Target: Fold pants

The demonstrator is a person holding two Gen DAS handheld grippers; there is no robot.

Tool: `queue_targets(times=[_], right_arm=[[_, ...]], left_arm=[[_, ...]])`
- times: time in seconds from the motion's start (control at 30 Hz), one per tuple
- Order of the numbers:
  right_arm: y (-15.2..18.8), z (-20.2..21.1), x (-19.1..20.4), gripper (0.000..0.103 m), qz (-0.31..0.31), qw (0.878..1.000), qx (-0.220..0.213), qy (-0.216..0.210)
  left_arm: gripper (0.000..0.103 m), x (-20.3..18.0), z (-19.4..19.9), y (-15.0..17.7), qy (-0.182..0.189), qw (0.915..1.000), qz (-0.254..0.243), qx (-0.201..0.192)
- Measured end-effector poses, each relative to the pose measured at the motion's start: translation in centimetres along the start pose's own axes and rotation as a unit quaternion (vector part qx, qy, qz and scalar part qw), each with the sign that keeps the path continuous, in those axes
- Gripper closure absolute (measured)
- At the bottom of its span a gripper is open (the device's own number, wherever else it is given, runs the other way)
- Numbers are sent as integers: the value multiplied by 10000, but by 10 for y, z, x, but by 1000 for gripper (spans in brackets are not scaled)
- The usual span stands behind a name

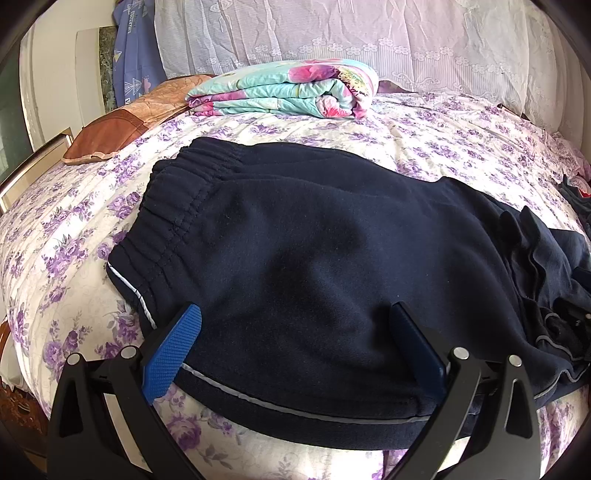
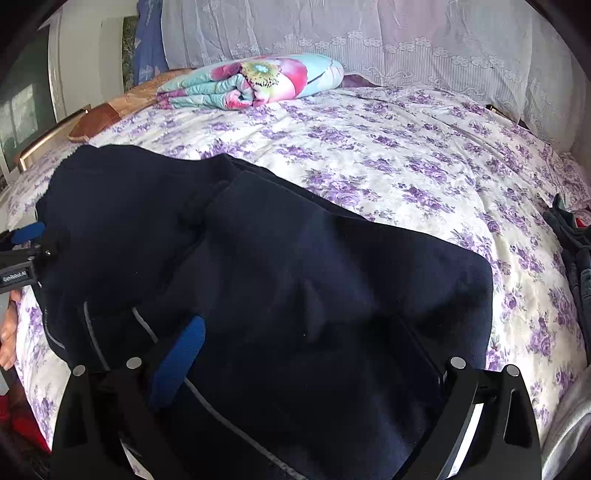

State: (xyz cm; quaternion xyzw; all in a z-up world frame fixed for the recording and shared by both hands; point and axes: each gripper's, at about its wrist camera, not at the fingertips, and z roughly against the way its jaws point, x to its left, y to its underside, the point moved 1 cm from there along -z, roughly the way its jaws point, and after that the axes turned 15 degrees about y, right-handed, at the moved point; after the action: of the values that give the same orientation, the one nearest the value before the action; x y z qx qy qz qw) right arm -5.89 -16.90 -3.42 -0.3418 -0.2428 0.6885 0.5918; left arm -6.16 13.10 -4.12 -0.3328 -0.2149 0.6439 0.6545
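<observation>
**Dark pants laid on a flowered bed, both tools spread wide**

A bed (image 1: 424, 136) covered in a white sheet with purple flowers is seen to fill both views. A lace curtain (image 1: 332, 33) is hung behind it. One folded quilt (image 1: 288, 88) in turquoise and pink is placed at the far side, and one brown pillow (image 1: 107, 136) is set beside it at the left. A small heap of other clothes (image 2: 576, 236) is seen at the bed's right edge.

One pair of navy pants (image 1: 314, 258) is laid across the near part of the bed, folded over on itself, with the gathered elastic waistband at the left and a pale grey stripe along the seam. The fabric is bunched in ruffles at the right end.

The left tool (image 1: 295, 314) is held with its two blue-padded fingers apart, nothing clamped, over the near edge of the pants. The right tool (image 2: 306, 332) is likewise spread wide above the cloth, with nothing gripped.
</observation>
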Motion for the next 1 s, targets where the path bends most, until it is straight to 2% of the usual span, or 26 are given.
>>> queue_targets(times=[0.07, 0.1, 0.13, 0.17, 0.2, 0.27, 0.3, 0.37, 0.47, 0.53, 0.57, 0.67, 0.73, 0.87, 1.0], right_arm=[[5, 33, -11, 4, -287, 9959, -851, 56], [10, 48, -16, 3, -394, 9915, -1236, -68], [13, 56, -17, 3, -408, 9887, -1424, -231], [15, 56, -14, 3, -320, 9892, -1380, -389], [15, 47, -8, 3, -138, 9926, -1106, -474], [13, 14, 10, 3, 313, 9991, -104, -276], [13, -2, 17, 3, 459, 9978, 348, -320], [12, -2, 13, 3, 325, 9975, 341, -533], [14, 0, 7, 3, 136, 9970, 328, -682], [14, 0, 7, 3, 165, 9972, 328, -656], [14, 0, 8, 3, 191, 9973, 322, -638], [14, 0, 8, 3, 198, 9973, 318, -632], [12, -2, 7, 3, 191, 9972, 324, -644], [12, -2, 7, 3, 184, 9972, 323, -651], [13, -1, 7, 3, 178, 9972, 322, -646]], left_arm=[[4, 0, 0, 0, 4, 10000, 2, 4], [4, 0, -1, 0, 17, 10000, 6, 12], [4, 1, -1, 0, 64, 10000, 16, 34], [4, 3, -1, 0, 127, 9999, 28, 56], [4, 5, 1, 0, 206, 9997, 38, 90], [4, 14, 12, 0, 532, 9982, 255, 87], [4, 22, 22, -1, 817, 9956, 461, 35], [4, 39, 44, -2, 1212, 9884, 904, -140], [4, 67, 71, -1, 815, 9880, 1262, -351], [4, 84, 73, 5, 615, 9878, 1416, -193], [5, 91, 70, 9, 629, 9857, 1563, -67], [5, 107, 51, 23, 1188, 9700, 2106, 261], [5, 107, 48, 21, 1165, 9708, 2095, 121], [5, 112, 17, 2, 1534, 9614, 2270, 273], [4, 110, -3, -17, 1423, 9666, 2132, 14]])
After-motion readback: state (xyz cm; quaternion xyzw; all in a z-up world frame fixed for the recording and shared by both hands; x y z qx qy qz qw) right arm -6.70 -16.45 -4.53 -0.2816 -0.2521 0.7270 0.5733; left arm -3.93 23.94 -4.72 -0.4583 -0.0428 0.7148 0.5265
